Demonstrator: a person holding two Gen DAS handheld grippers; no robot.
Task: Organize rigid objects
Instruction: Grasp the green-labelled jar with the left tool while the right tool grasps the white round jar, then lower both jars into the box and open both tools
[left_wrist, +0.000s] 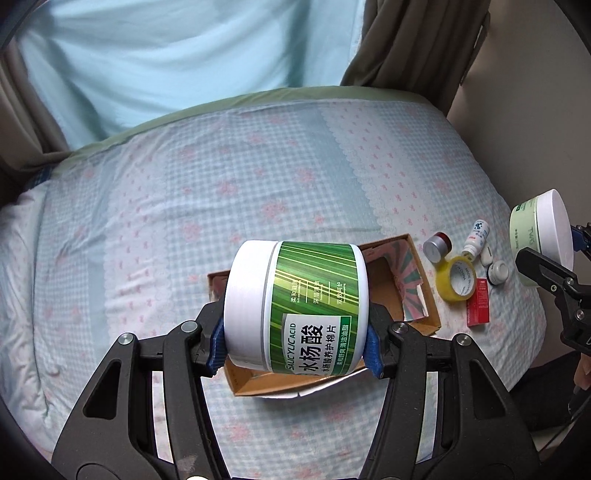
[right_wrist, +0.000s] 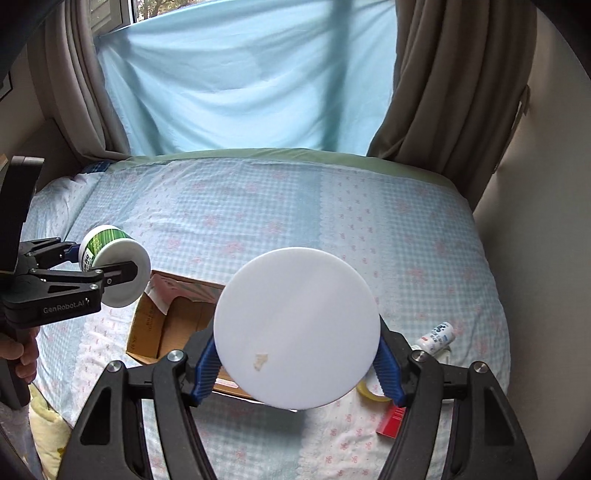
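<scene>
Presently held, item one: green-labelled jar, white lid, lying on its side in the left claw, whose blue pads pinch it at lid and base; it hangs above the cardboard box, presumably so it can be lowered inside. Item two: pale green jar, wide white lid turned toward the right wrist camera, pinched across its sides by the right claw and also raised off the bed, over the box's near right corner. Item three: the cardboard box, flaps open, resting on the checked bedspread as the likely collecting place; its interior appears mostly bare, though both jars hide much of it. Items awaiting sorting, grouped on the bed just right of the box: yellow tape roll, red carton, small white bottle, silver-capped pot, small white pot.
</scene>
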